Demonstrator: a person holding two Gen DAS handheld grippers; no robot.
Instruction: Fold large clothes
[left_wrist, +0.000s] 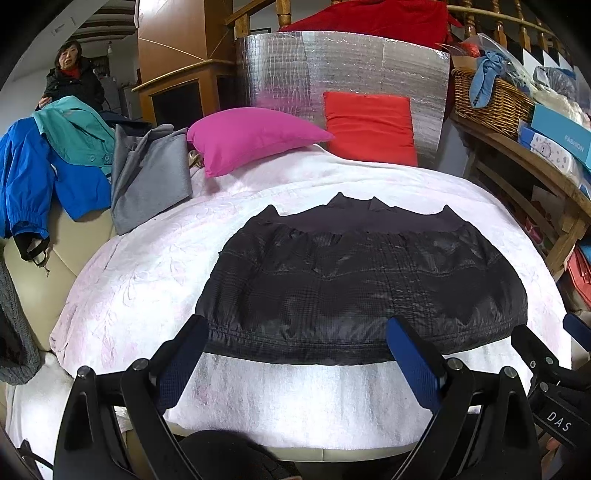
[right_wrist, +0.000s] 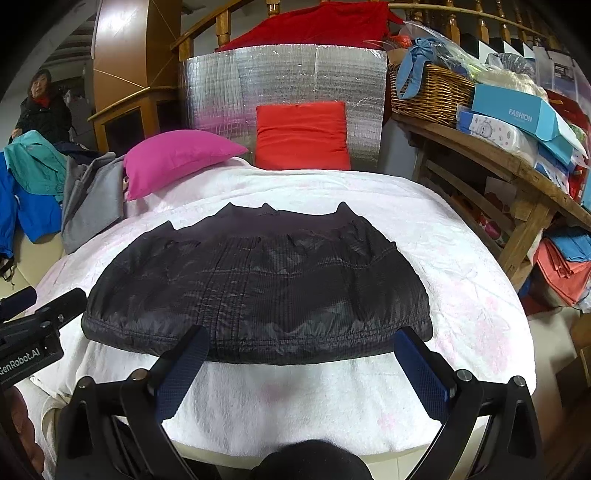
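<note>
Black quilted jacket (left_wrist: 362, 280) spread flat on white blanket (left_wrist: 295, 398) for folding; left gripper (left_wrist: 295, 354) and right gripper (right_wrist: 301, 362) spread wide, empty, near hem.

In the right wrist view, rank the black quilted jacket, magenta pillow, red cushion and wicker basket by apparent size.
1. Black quilted jacket, largest, though nearest the camera.
2. Magenta pillow and red cushion: too alike to rank.
3. Wicker basket, smallest, partly covered.

A black quilted padded jacket (right_wrist: 258, 284) lies flat on the white fleecy blanket (right_wrist: 461, 266). The right gripper (right_wrist: 301, 349) hovers spread wide at the jacket's near hem, touching nothing; beyond the jacket sit a magenta pillow (right_wrist: 177, 162) and a red square cushion (right_wrist: 301, 136).
</note>
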